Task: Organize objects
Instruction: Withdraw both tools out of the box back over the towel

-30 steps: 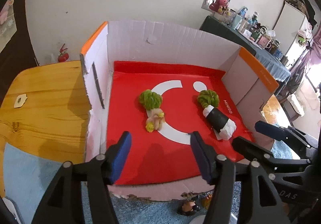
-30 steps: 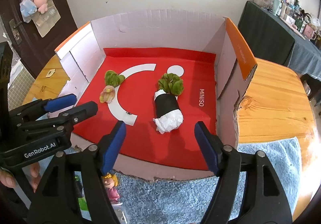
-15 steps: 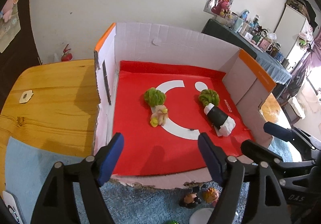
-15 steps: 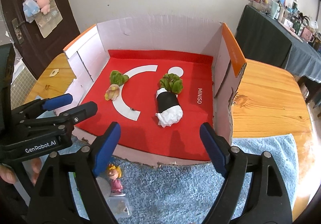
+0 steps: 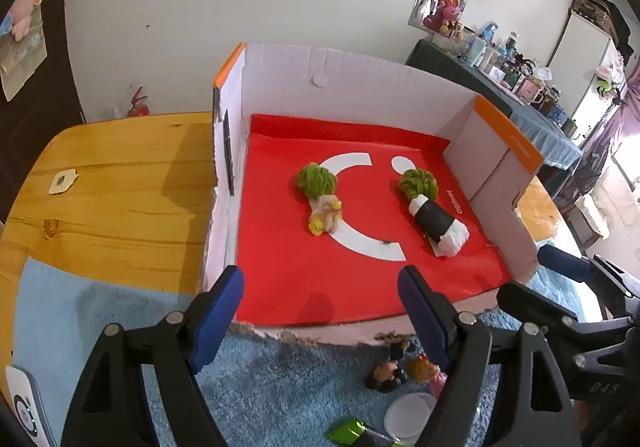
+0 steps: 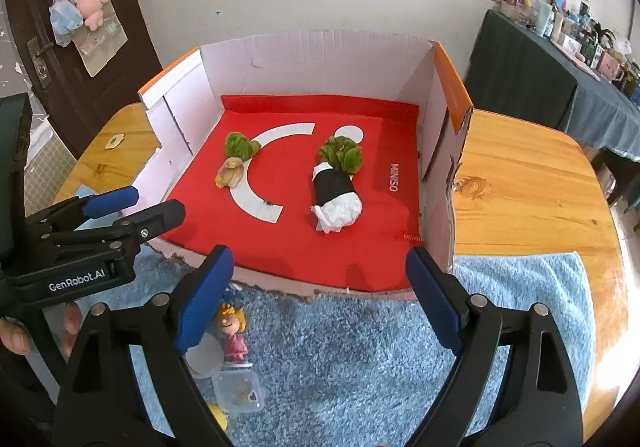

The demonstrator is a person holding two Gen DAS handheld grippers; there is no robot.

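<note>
Looking along the left gripper [image 5: 320,303], its jaws stand wide apart with nothing between them, poised over the torn front lip of the box [image 5: 360,87]. The box has its near wall cut low, likely so things can be set in from the front. On its red liner [image 5: 288,267] lie two items already sorted: a green-topped posy [image 5: 320,195] to the left and a black-and-white roll [image 5: 436,219] with a green tuft to the right, well apart, one on each side of the white arc. Loose figures [image 5: 400,367] wait on the blue rug [image 5: 280,387] just outside the box, beside a white lid [image 5: 408,411]; these seem the next to go in. The right gripper [image 5: 560,283] shows at the right edge.

From the right gripper [image 6: 316,279], also gaping and empty, the same box [image 6: 320,55] sits ahead with posy [image 6: 236,159] and roll [image 6: 336,187] inside. Below its left finger stands a doll [image 6: 232,331] on the rug [image 6: 360,367], near a clear tub [image 6: 238,391]. The left gripper [image 6: 132,207] hangs at the left, open too. The spread jaws suit a fresh pick from the rug.
</note>
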